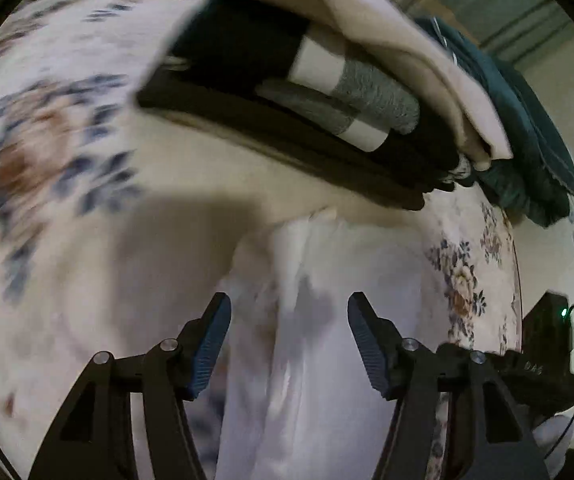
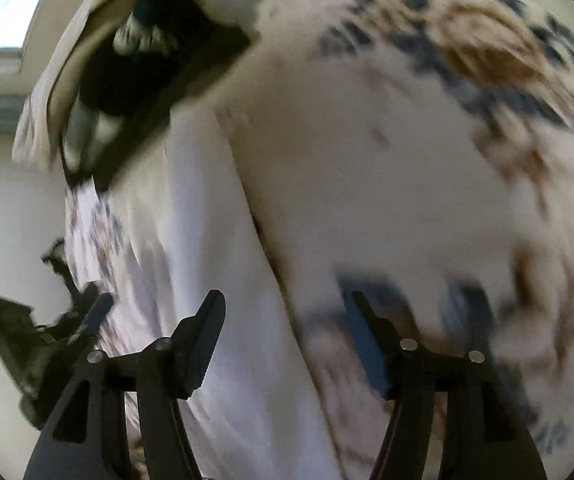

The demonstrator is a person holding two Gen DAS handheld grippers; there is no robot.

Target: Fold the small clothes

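Left gripper [image 1: 289, 316] agape, empty | white garment [image 1: 307, 360] below | right gripper [image 2: 285, 312] agape, empty

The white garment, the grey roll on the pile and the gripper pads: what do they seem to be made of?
White garment: thin, smooth woven cloth, probably cotton; it lies in soft folds.
Grey roll: fuzzy knit or terry, matte; its surface looks nubby.
Left gripper pads: blue ribbed rubber or plastic; fine ridges show. The exact material is uncertain.
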